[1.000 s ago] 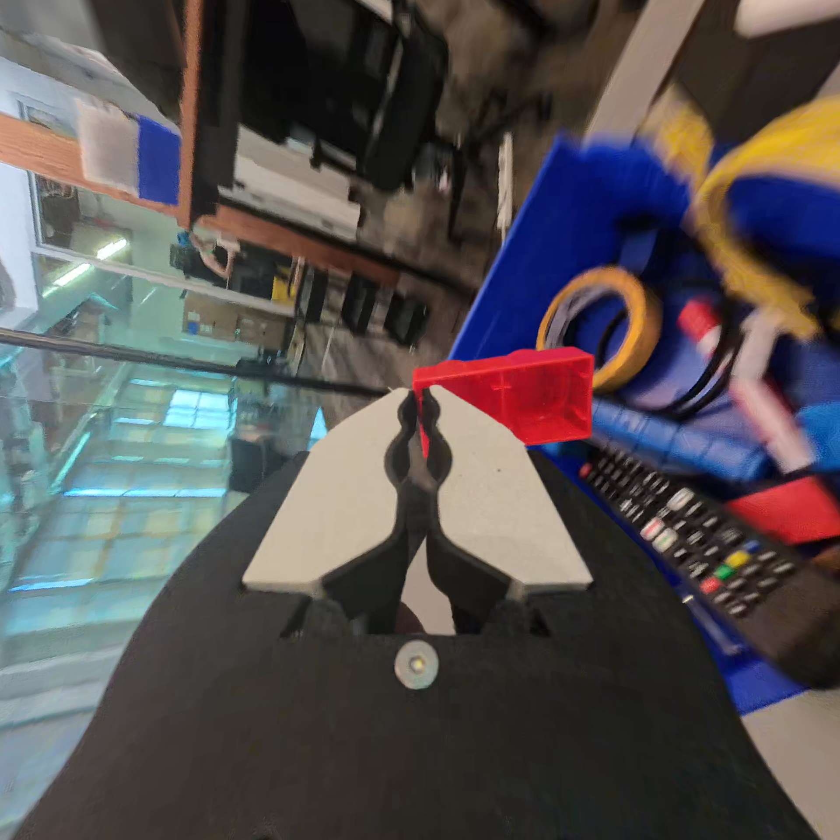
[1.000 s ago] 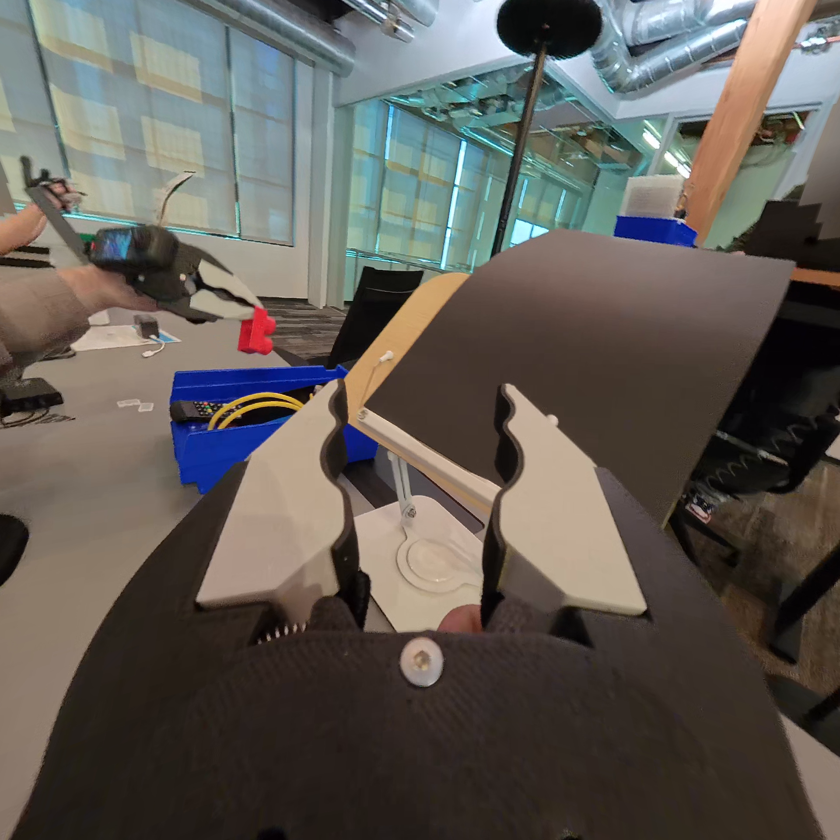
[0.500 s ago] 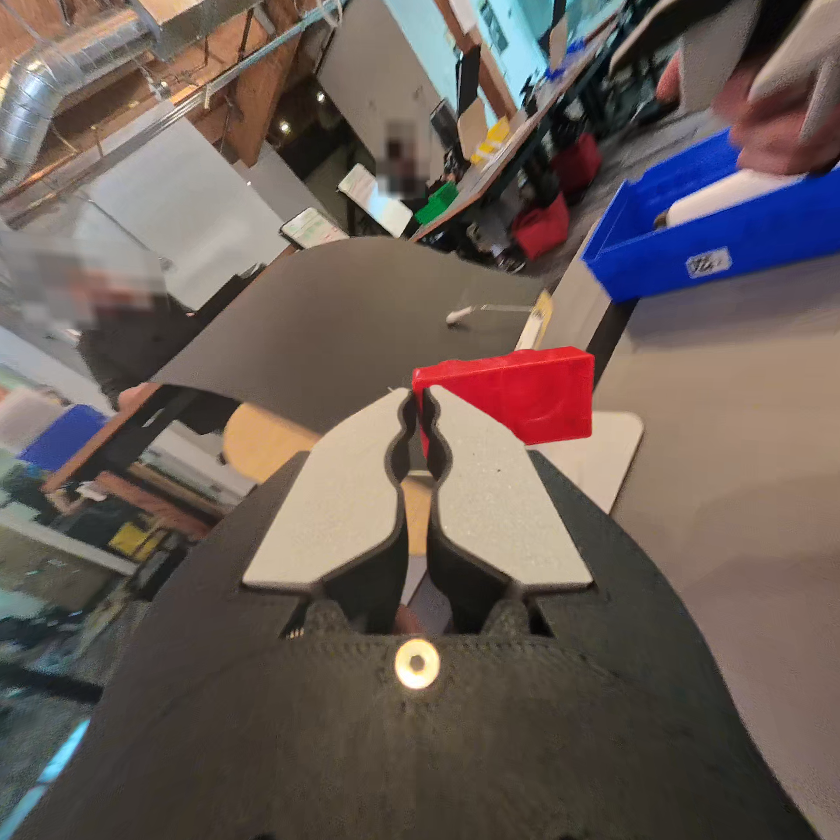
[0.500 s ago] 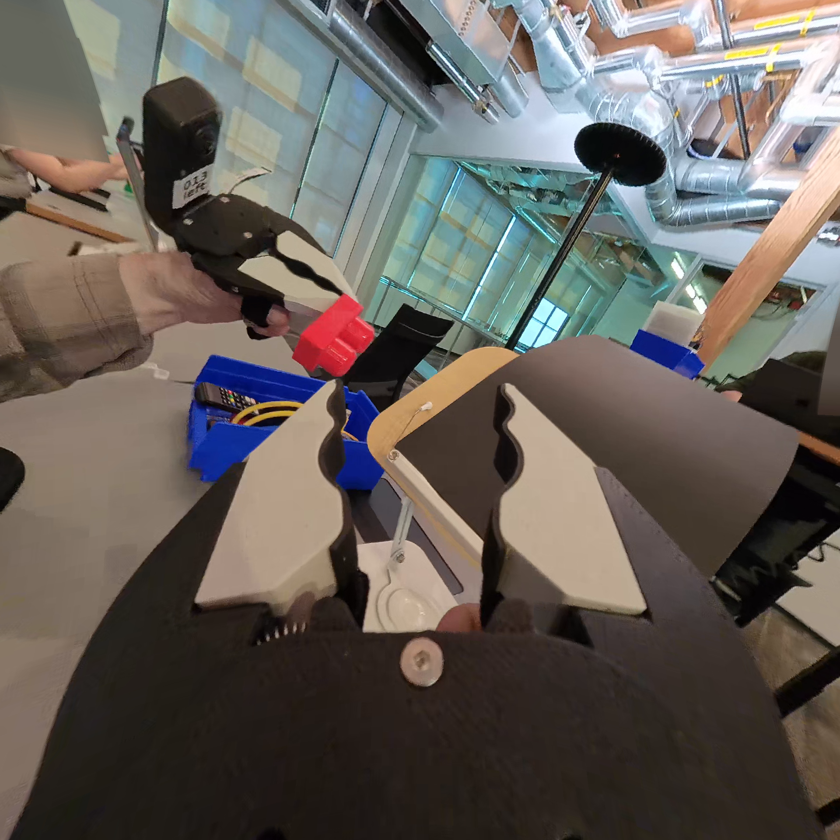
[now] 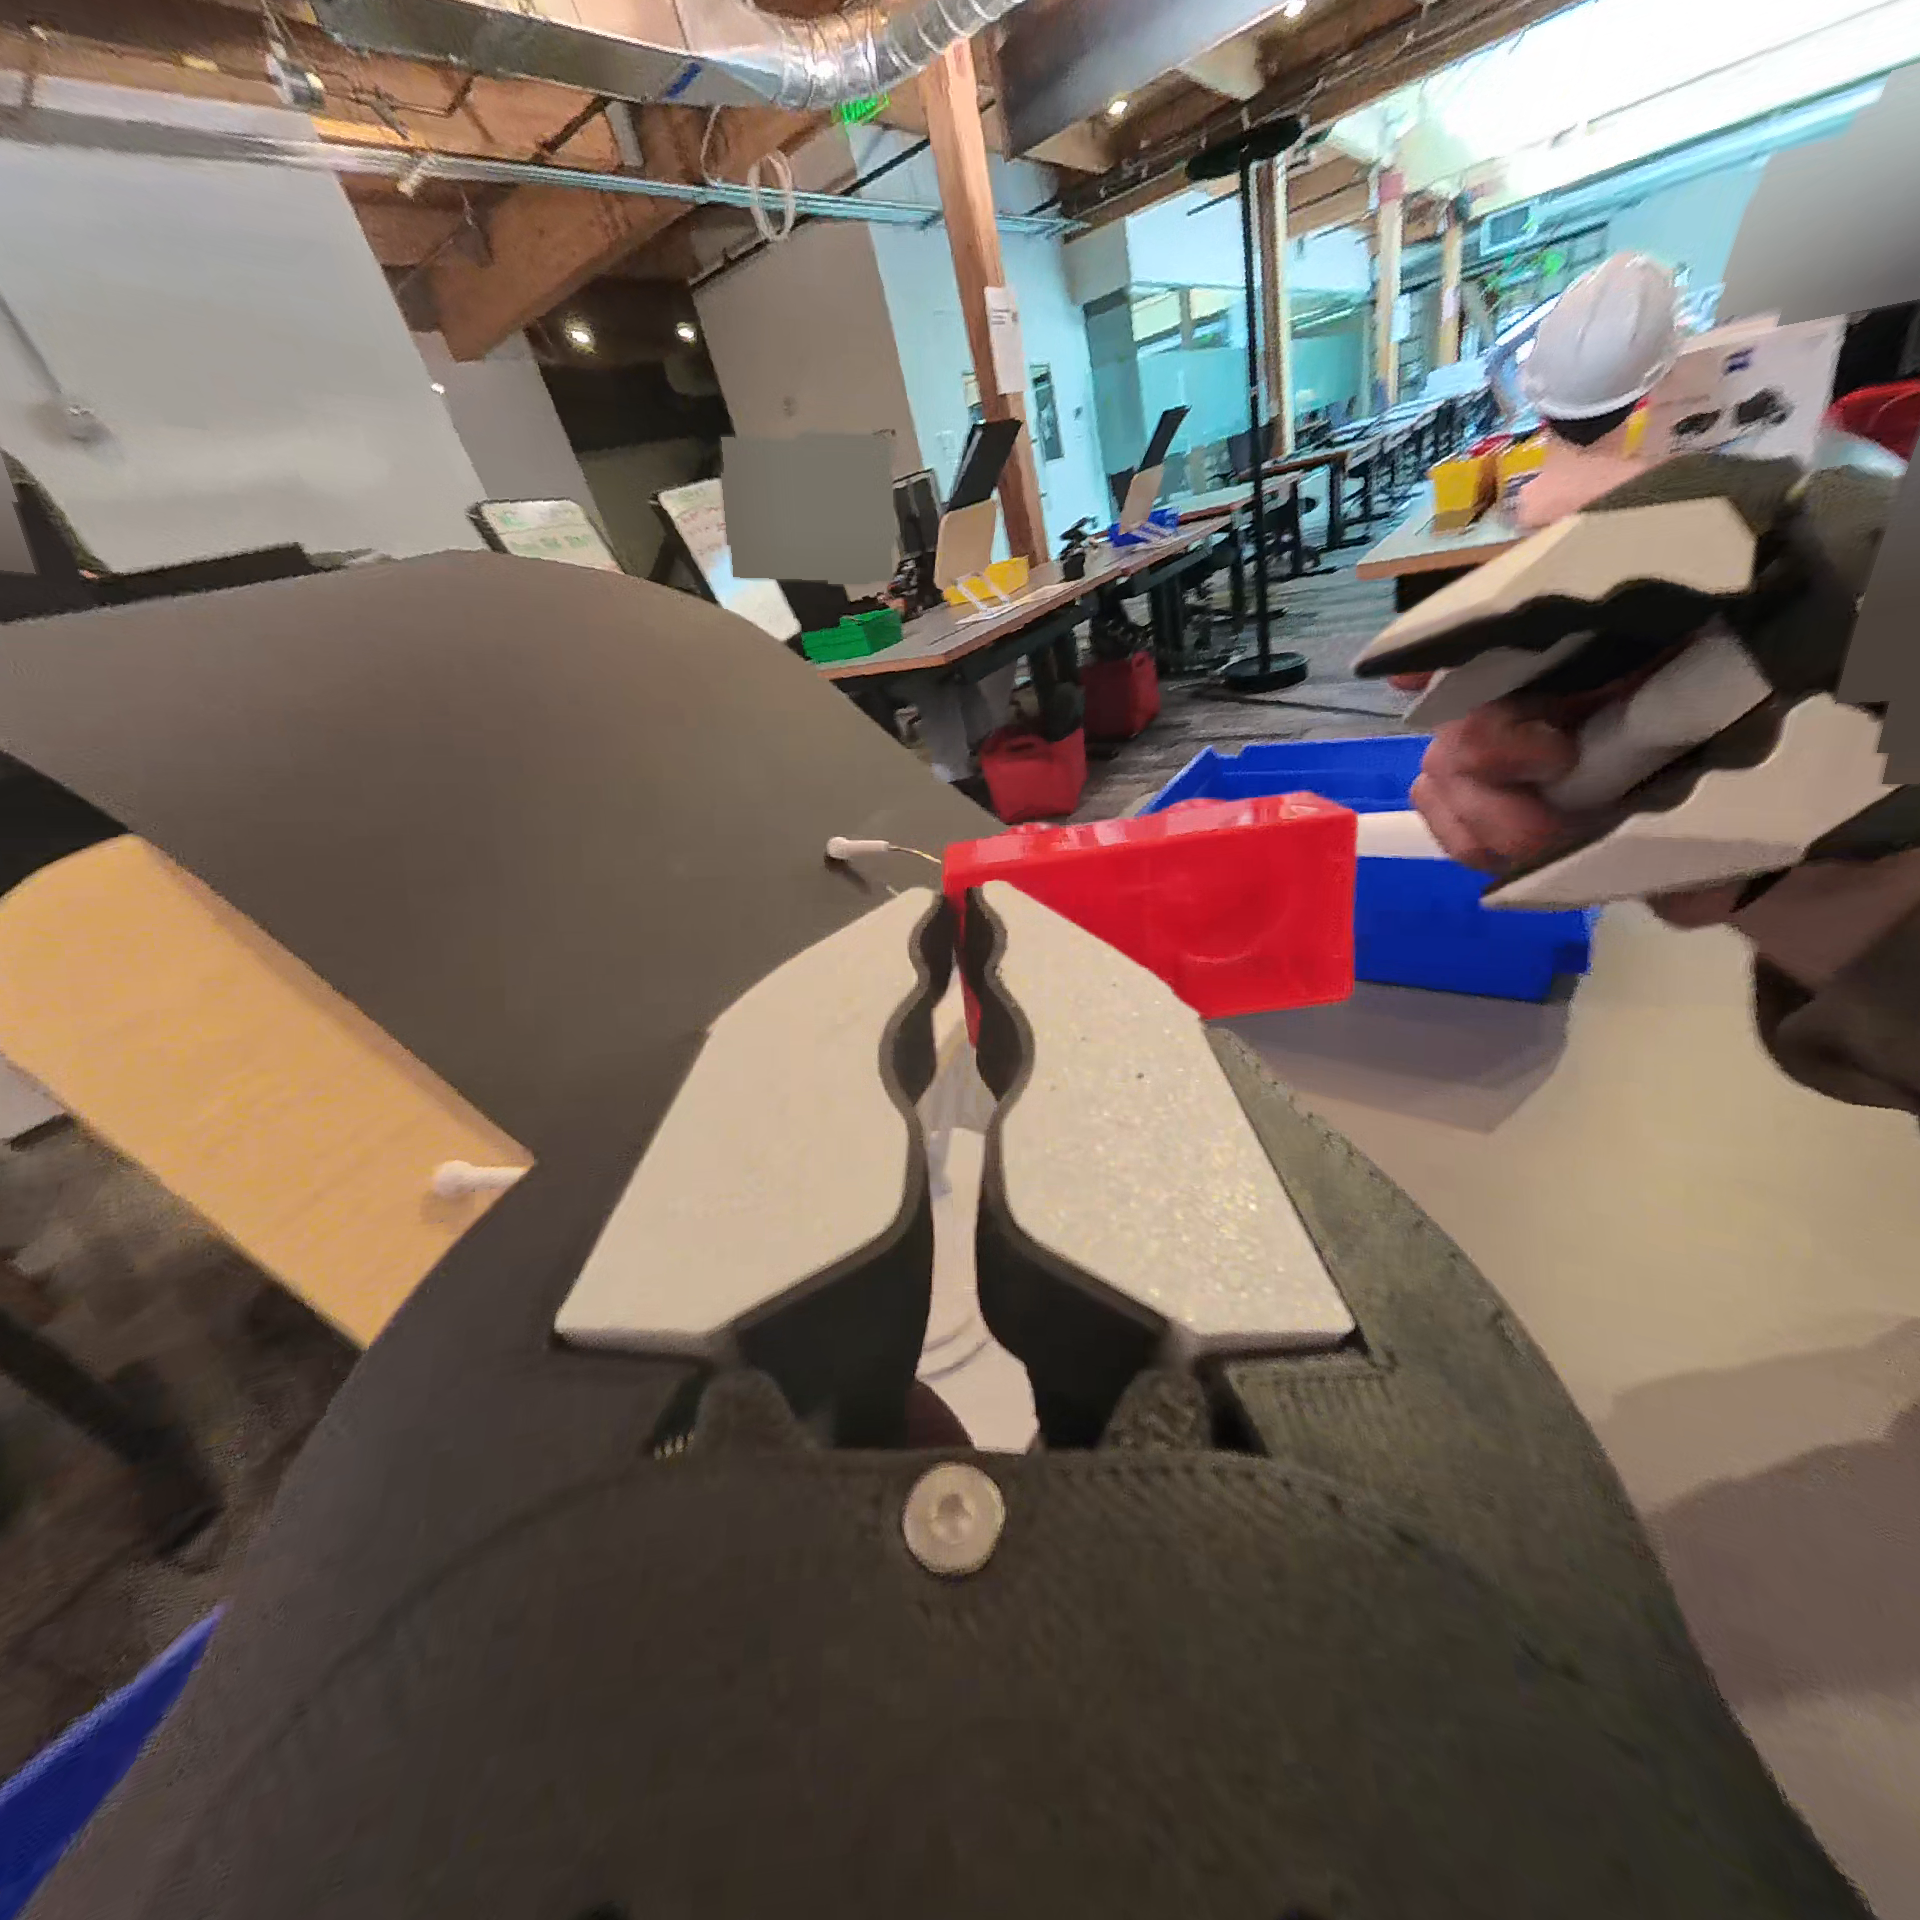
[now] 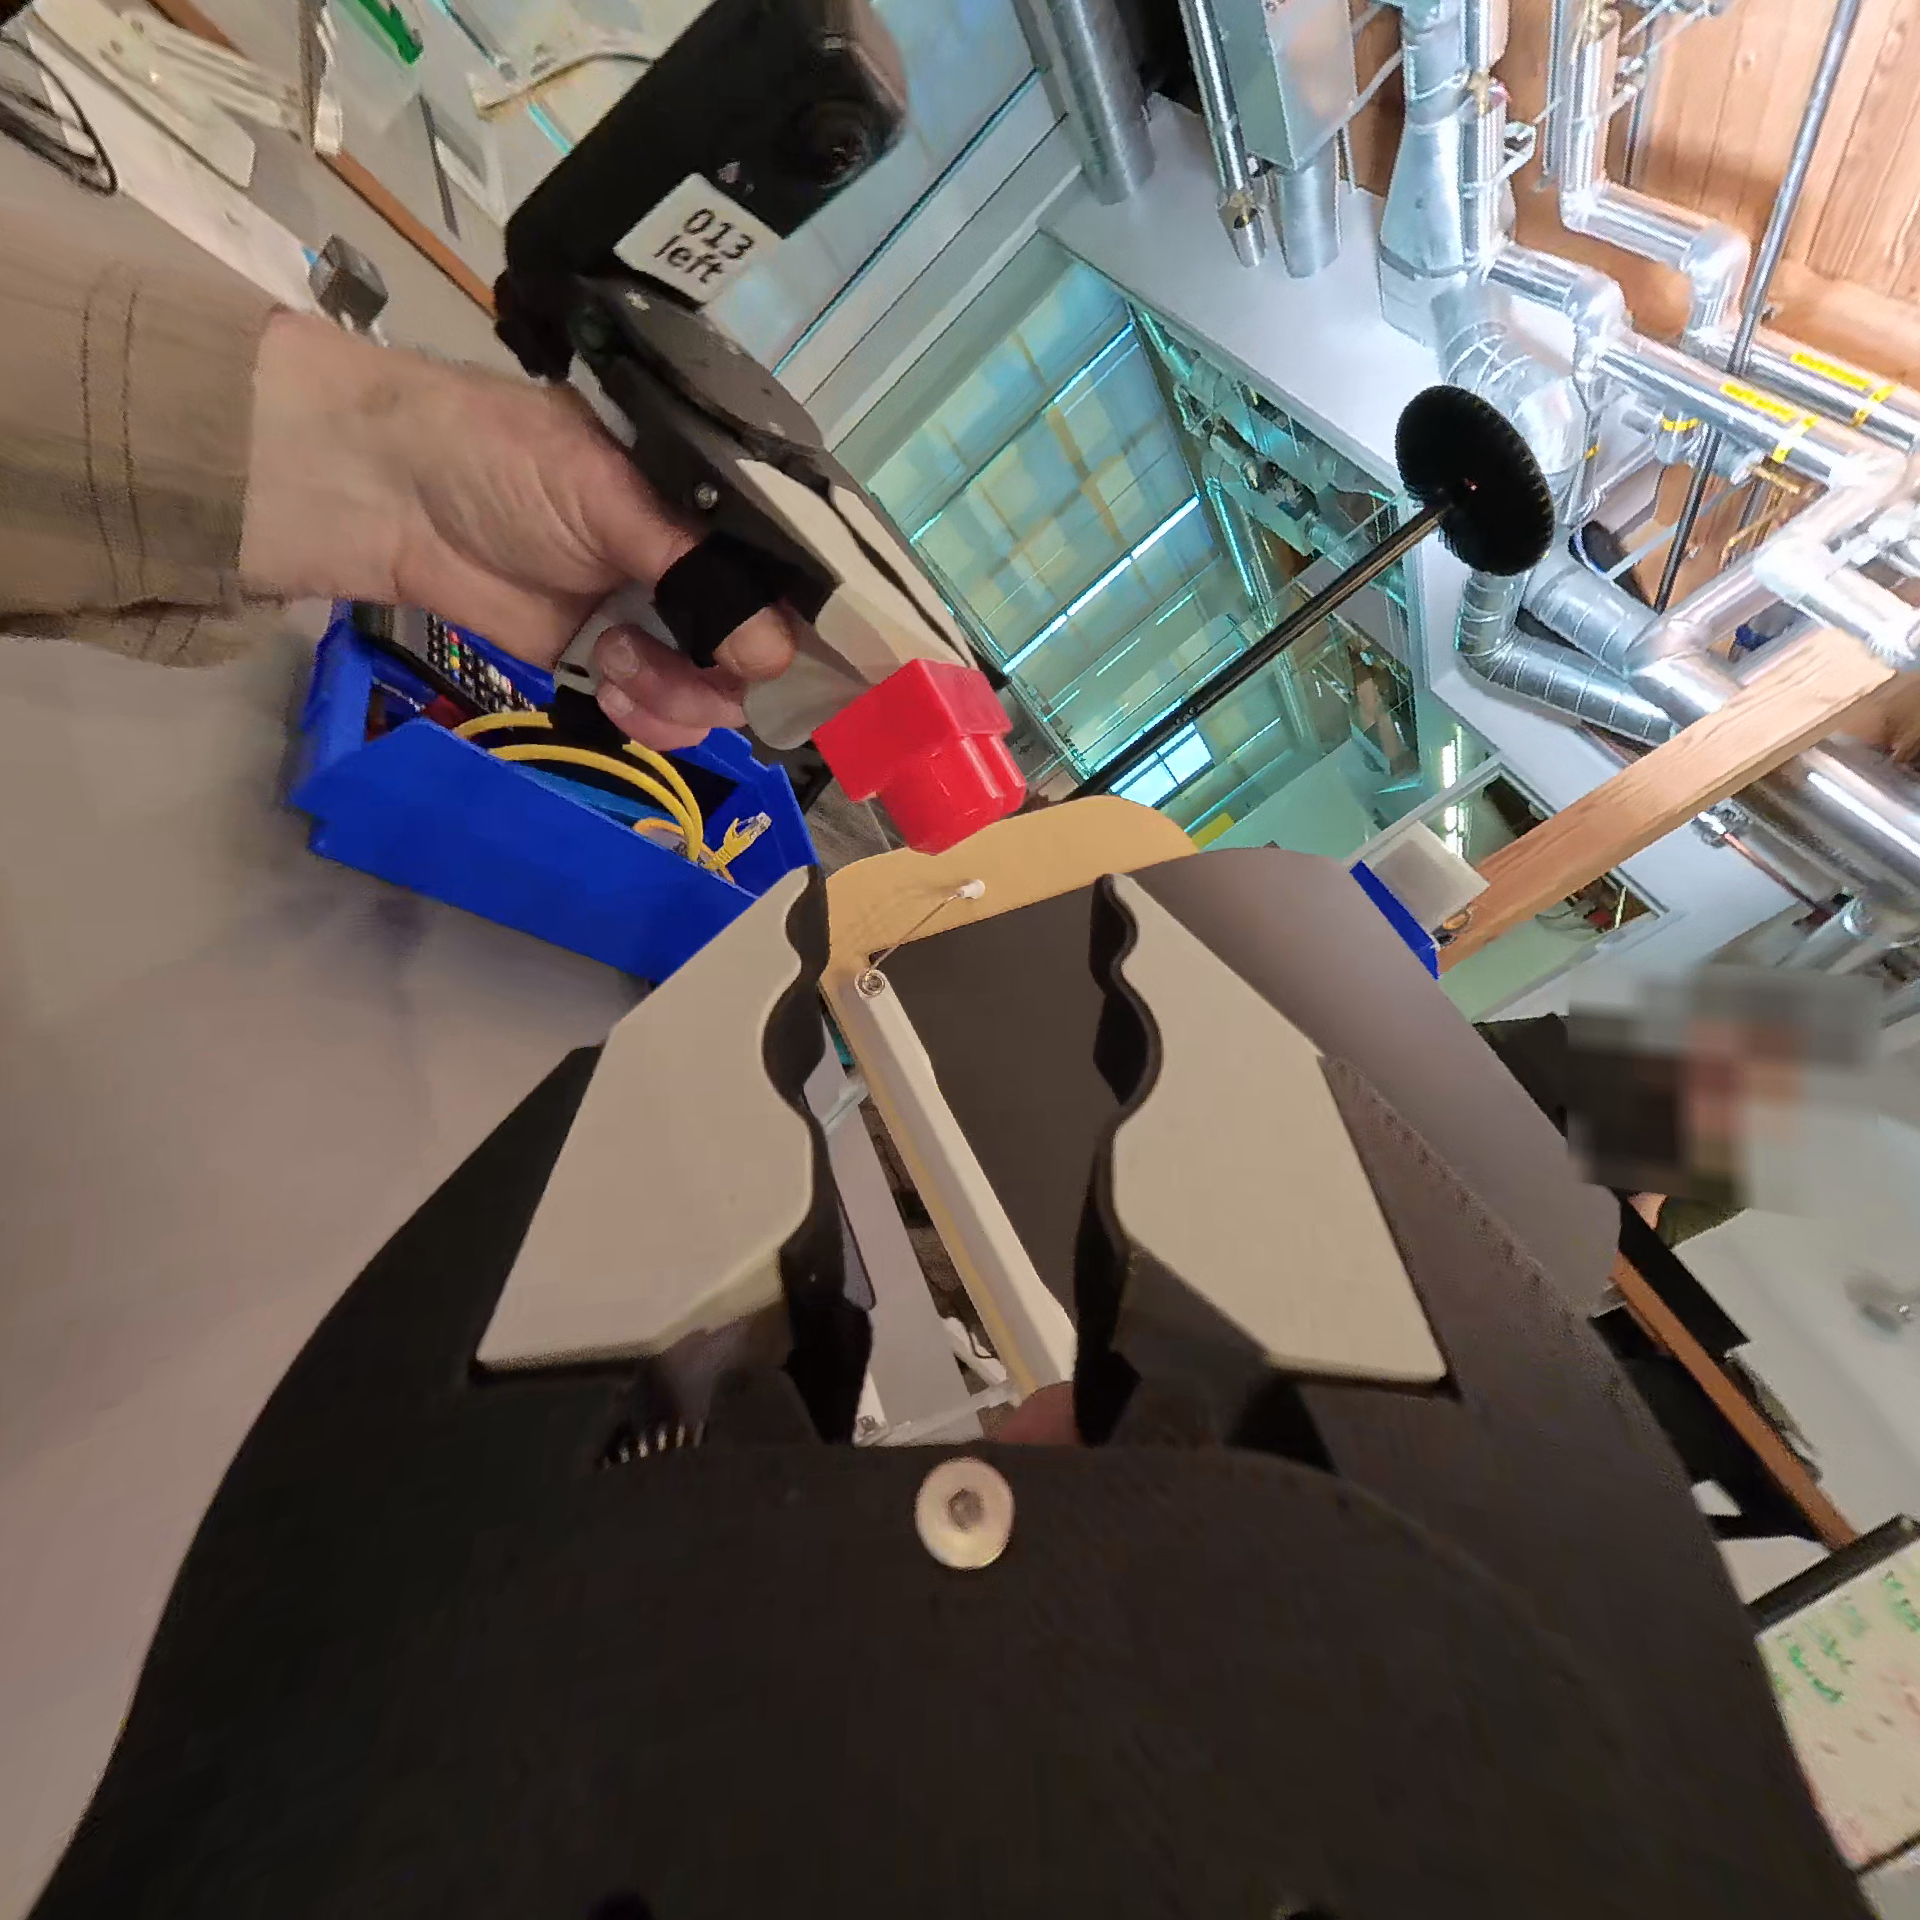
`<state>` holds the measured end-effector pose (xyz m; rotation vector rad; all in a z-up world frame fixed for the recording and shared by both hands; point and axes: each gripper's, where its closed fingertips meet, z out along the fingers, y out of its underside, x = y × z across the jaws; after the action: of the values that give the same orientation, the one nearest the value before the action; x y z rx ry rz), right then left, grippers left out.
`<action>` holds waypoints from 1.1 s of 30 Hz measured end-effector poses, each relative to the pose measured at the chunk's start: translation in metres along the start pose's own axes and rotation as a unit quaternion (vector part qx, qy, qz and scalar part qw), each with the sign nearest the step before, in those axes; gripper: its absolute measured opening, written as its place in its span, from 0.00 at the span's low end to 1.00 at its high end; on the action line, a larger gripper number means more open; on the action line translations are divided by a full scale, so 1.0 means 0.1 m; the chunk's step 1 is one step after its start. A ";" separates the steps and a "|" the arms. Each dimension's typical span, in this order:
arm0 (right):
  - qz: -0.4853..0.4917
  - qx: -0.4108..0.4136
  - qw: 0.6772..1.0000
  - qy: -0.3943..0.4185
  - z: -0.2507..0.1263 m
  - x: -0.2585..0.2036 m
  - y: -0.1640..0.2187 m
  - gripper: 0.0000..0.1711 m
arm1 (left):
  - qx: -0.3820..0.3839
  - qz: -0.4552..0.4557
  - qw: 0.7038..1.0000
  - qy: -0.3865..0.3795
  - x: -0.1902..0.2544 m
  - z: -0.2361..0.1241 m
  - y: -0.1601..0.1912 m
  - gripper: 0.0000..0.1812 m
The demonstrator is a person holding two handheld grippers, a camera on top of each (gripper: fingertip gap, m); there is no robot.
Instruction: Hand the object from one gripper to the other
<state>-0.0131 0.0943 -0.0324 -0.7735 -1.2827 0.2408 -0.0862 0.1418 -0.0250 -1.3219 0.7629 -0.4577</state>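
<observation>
Left gripper is clamped on the red block, pinching just its near edge w/ the fingertips. Most of the block sticks out free to the side, held in the air above the grey tabletop. That looks deliberate: a thin edge grip leaves the bulk of the block bare for the other side to take.

Right gripper has its jaws spread wide w/ nothing between them, which is how a receiver should stand. In the right wrist view the block sits just ahead of and above the open fingertips, studded end out and clear of both, so no contact yet. The left wrist view shows the same gap: right gripper hangs near the block's far end, mouth open, approx level w/ it.

Judgement: approach phase of the handover; next is to slide the open jaws over the free end and close before the left lets go.

Behind the block, a blue bin holding yellow cable rests on the tabletop, and a 2nd blue bin lies beyond.
</observation>
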 end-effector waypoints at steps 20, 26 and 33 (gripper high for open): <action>-0.193 -0.113 0.974 0.043 0.19 -0.10 0.25 0.16 | -0.046 -0.146 0.983 0.101 0.40 0.29 0.27 0.01; -0.160 -0.112 0.980 0.035 0.17 -0.09 0.25 0.15 | -0.046 -0.137 0.985 0.096 0.41 0.30 0.26 0.01; -0.048 -0.091 0.995 -0.009 0.03 -0.04 0.28 0.15 | -0.035 -0.008 0.997 0.075 0.43 0.22 0.13 0.19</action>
<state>-0.0100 0.1134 -0.0533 -0.8628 -1.3676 0.0524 -0.0428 0.1302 -0.0465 -1.3706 0.8999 -0.5513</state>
